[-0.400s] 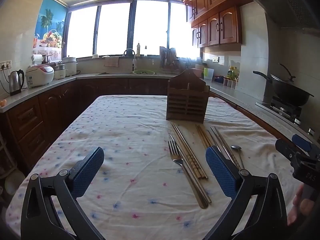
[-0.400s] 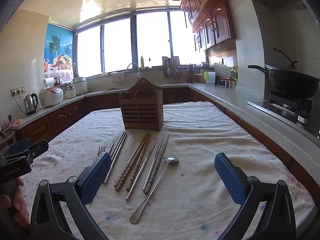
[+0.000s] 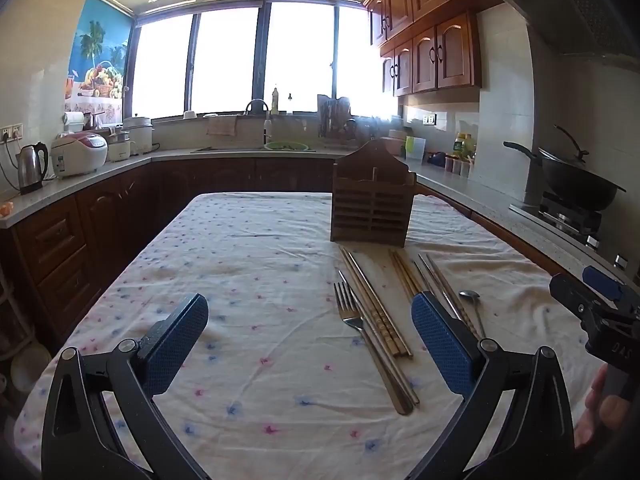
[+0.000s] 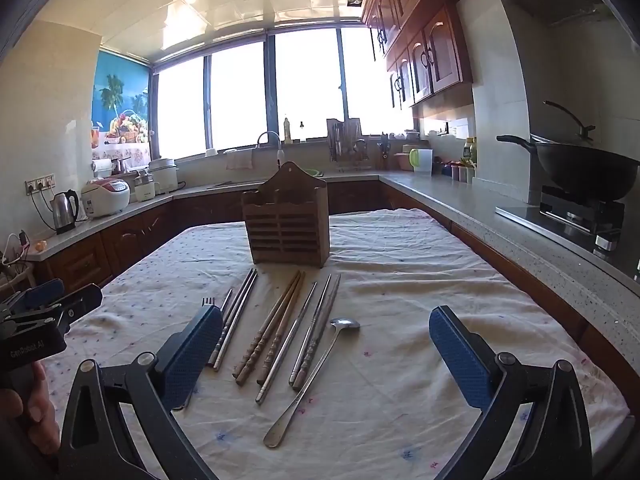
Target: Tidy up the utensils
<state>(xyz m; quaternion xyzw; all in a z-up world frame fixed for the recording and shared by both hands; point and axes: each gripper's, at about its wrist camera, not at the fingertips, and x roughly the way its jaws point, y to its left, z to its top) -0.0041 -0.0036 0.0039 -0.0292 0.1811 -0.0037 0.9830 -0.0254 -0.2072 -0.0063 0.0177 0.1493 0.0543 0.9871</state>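
A wooden slatted utensil holder [image 3: 372, 204] [image 4: 287, 222] stands upright on the floral tablecloth. In front of it lie a fork [image 3: 350, 316] [image 4: 207, 301], several pairs of metal and wooden chopsticks [image 3: 376, 312] [image 4: 276, 332] and a metal spoon [image 4: 316, 372] [image 3: 472, 300], side by side. My left gripper [image 3: 310, 340] is open and empty, above the cloth just left of the fork. My right gripper [image 4: 326, 344] is open and empty, above the spoon and chopstick handles. Each gripper shows at the edge of the other's view.
The table [image 3: 240, 260] sits in a U-shaped kitchen. A counter runs along the right with a wok [image 4: 584, 168] on a stove. A kettle [image 3: 30, 166] and rice cooker [image 3: 80, 154] stand on the left counter. The sink [image 3: 260, 136] is under the window.
Both grippers have shifted only slightly; the utensils and holder have not moved.
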